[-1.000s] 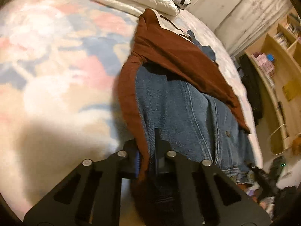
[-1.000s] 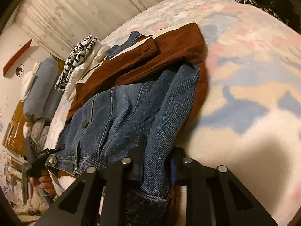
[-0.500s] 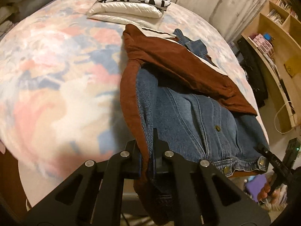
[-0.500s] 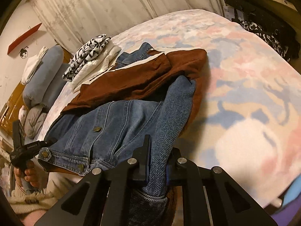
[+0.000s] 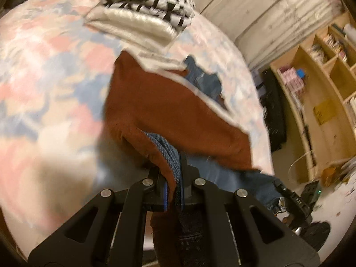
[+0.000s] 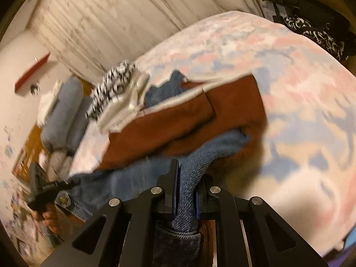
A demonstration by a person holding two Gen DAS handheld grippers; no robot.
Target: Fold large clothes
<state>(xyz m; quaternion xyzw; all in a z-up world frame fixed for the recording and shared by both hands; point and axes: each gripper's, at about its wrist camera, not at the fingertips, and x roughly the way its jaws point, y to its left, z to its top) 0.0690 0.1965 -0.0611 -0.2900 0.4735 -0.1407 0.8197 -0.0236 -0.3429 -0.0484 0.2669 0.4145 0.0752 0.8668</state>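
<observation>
Denim fills the nearest part of both wrist views: the left gripper (image 5: 173, 187) is pinched tight on a doubled edge of the denim jacket (image 5: 249, 178) together with its rust-brown lining (image 5: 169, 111), the cloth pressed between the blue-edged pads and hanging down past the black linkage. The right gripper (image 6: 186, 191) is likewise clamped on a thick fold of the same jacket (image 6: 193, 166), a cuff or hem bunched below the pads. Between the two grips the near edge of the garment is lifted off the bed (image 5: 44, 84), while its far part lies on the pastel pink, blue and cream bedspread (image 6: 300, 93), the brown side turned up over most of the blue, with a pale strip along its far edge. At the near right in the left view, the other gripper shows as a dark shape beside a metal jacket button (image 5: 280, 204); in the right view a hand (image 6: 47, 218) holds the opposite tool at the near left, next to another button (image 6: 63, 199). Further back, just beyond the jacket, sits a stack of folded clothes (image 5: 142, 15), a black-and-white patterned piece on top of cream ones. Behind the bed hangs a pale curtain (image 6: 115, 17); wooden shelves (image 5: 322, 84) stand to the right in the left view, and grey bolsters (image 6: 64, 115) lie to the left in the right view. Both pictures are blurred.
</observation>
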